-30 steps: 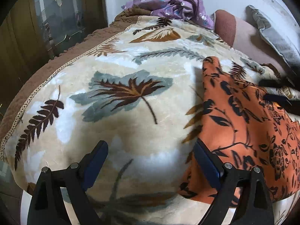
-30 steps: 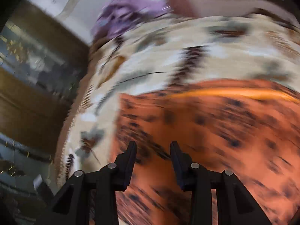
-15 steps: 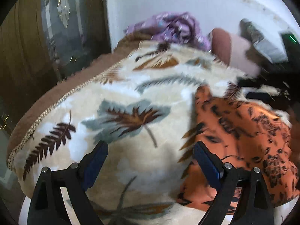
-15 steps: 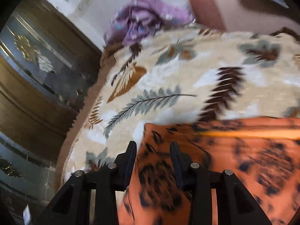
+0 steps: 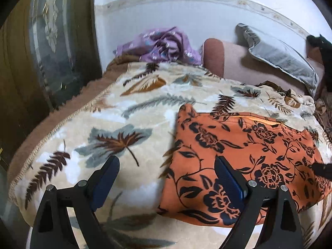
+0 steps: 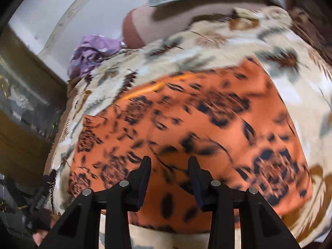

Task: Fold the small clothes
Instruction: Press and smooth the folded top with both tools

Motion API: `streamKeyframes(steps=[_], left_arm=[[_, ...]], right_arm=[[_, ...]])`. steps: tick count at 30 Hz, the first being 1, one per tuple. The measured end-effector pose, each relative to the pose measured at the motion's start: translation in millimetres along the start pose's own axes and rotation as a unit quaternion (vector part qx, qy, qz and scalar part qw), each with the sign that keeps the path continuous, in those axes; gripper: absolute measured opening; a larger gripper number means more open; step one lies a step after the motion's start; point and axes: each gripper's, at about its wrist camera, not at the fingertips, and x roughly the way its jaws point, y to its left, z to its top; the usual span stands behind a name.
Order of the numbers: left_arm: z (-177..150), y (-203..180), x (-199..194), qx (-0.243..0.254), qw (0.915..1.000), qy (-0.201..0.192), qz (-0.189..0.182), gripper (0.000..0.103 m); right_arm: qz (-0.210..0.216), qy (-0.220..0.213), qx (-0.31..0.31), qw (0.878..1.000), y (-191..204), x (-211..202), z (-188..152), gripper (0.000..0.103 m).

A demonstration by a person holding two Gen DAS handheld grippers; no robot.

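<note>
The blanket point(image 5: 116, 124), cream with a leaf print and a brown fringed border, covers the bed and fills most of both views. The wall point(image 5: 186, 14) stands behind the bed, with a dark wooden cabinet point(image 5: 41, 51) at the left.

The orange cloth point(image 5: 238, 151), printed with black flowers, lies flat on the blanket, right of centre in the left wrist view. In the right wrist view the same cloth point(image 6: 186, 128) fills the centre, blurred.

A pink bolster point(image 5: 215, 56) lies at the head of the bed, and a grey pillow point(image 5: 280, 56) rests on top of it. A crumpled purple garment point(image 5: 164, 45) sits in the far corner, just beside the bolster.

The left gripper point(image 5: 166, 174) hangs above the left edge of the cloth, its fingers spread wide and holding nothing. The right gripper point(image 6: 169, 176) hangs above the near part of the cloth, its fingers parted with a narrower gap and holding nothing.
</note>
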Motion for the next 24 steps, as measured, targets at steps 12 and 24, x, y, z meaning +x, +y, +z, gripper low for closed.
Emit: streamKeyframes(steps=[12, 24], left_arm=[[-6, -29, -2, 0.037, 0.999, 0.018, 0.018, 0.094], [-20, -47, 22, 0.049, 0.9964, 0.067, 0.02, 0.094]], right_arm=[[0.011, -0.012, 0.005, 1.0, -19, -11, -18, 0.041], [0.01, -0.006, 0.019, 1.0, -42, -12, -32, 0.041]])
